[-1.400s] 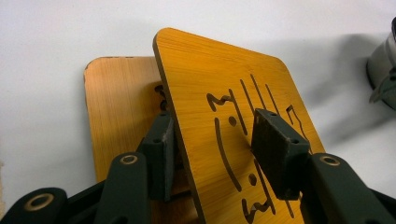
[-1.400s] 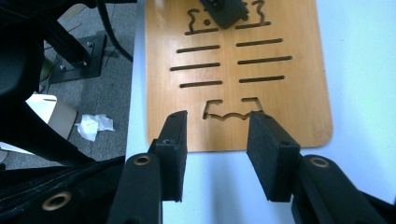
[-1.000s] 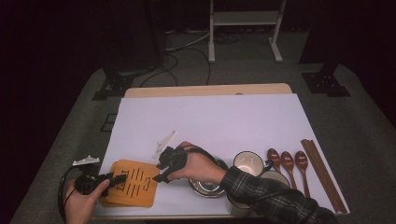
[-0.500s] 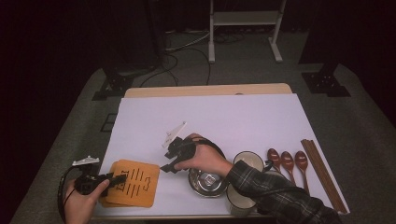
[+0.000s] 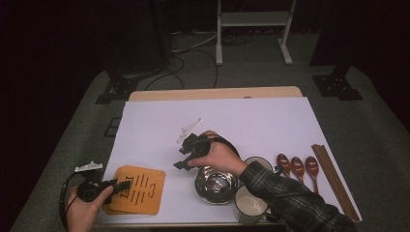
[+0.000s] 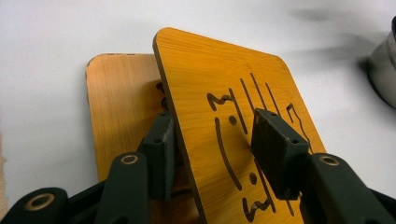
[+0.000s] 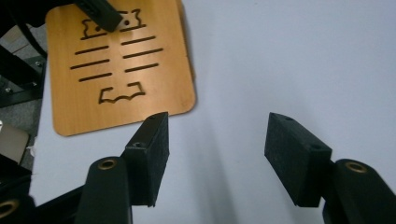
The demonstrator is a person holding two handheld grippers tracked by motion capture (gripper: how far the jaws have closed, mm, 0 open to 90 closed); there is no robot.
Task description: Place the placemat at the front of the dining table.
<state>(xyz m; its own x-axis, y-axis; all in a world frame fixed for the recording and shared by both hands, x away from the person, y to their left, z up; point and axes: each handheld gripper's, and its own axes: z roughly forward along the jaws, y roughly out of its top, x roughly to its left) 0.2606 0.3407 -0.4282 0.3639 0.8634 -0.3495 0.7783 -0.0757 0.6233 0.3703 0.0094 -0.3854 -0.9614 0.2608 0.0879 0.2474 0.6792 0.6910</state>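
High view: top mat (image 5: 140, 189) at surface's front-left, left gripper (image 5: 121, 185) on its left edge; bowl (image 5: 216, 184) to its right.
Left gripper view: fingers (image 6: 275, 147) clamp the tilted mat.
Right gripper view: right gripper (image 7: 217, 154) has just been opening, empty, mat ahead-left.

White-covered table (image 5: 270, 121): trivets (image 5: 140, 191), bowl (image 5: 216, 185), mugs (image 5: 250, 205), spoons (image 5: 298, 166), chopsticks (image 5: 333, 181).
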